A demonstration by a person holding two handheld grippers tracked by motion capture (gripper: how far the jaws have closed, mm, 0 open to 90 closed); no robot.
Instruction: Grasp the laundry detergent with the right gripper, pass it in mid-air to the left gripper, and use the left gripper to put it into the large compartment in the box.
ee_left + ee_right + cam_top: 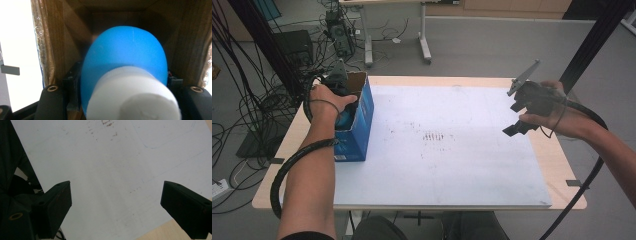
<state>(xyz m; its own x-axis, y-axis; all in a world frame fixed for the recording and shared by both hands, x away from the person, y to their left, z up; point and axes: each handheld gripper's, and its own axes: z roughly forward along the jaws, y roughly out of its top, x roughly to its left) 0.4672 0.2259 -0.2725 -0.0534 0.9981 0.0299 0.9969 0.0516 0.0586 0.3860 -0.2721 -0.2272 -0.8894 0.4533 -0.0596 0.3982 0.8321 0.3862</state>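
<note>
The left hand-held gripper (339, 92) reaches into an open-topped blue cardboard box (359, 125) at the desk's (472, 82) far left, its jaws clamped on a smooth, rounded blue bottle (125, 57) with a matte white cap (132, 97). The right hand-held gripper (116, 207) hovers over the white board (437, 145), its blocky black jaws wide apart and holding nothing.

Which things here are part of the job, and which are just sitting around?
Part of the job:
- blue bottle with a white cap, held in the left gripper
- blue cardboard box, which the left gripper reaches into

Just sitting around:
- right gripper, open, holding nothing
- white board
- cables on the floor
</note>
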